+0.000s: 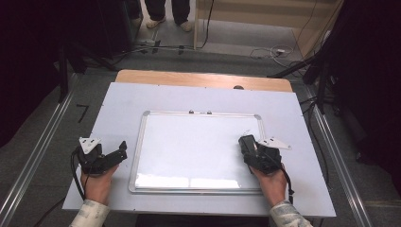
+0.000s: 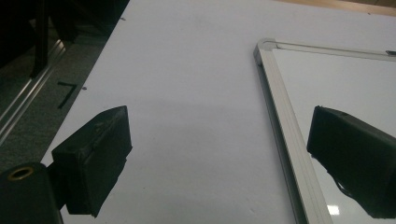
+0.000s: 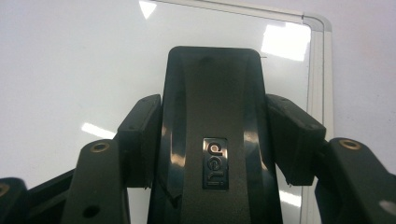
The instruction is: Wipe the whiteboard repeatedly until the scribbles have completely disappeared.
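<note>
Black eraser [image 3: 212,135] sitting clamped between your right gripper [image 1: 249,147] jaws, over whiteboard [image 1: 198,142]; your left gripper [image 1: 118,153] jaws gaping wide, straddling whiteboard frame edge.

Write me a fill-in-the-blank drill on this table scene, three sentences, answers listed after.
1. The right tongs are shut on a glossy black ____.
2. It is held over the white, silver-framed rectangular ____.
3. The left tongs stand ____, one jaw over the pale table, the other over the board.

Missing words: eraser; whiteboard; open
</note>
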Motion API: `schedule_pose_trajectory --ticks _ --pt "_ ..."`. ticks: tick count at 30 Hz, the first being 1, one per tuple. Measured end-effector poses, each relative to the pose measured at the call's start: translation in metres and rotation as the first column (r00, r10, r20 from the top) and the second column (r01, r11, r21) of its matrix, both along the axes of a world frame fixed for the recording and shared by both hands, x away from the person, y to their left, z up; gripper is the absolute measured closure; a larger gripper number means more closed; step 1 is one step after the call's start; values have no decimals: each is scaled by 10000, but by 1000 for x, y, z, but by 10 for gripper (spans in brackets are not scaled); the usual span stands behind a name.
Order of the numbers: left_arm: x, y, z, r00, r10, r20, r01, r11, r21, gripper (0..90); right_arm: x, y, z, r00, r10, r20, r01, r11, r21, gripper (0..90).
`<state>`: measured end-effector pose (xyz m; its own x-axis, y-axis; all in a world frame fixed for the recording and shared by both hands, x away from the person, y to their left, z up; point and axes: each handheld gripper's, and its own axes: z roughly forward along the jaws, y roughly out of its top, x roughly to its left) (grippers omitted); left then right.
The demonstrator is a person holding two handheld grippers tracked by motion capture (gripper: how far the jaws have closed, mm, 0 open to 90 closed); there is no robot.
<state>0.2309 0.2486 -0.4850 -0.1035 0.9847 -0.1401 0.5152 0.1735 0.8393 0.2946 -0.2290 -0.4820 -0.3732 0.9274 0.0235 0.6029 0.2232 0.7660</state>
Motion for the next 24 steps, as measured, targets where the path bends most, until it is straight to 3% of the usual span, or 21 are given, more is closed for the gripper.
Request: schedule_pose_trajectory --ticks 11,24 --pt "0 1 0 10000 -16 -6 16 10000 -11 66 1 8 -3 9995 288 -154 -289 9996 -50 385" --pt "0 1 0 10000 -19 -18 19 10000 -33 66 2 12 -10 9982 386 -457 -406 9982 -436 386"
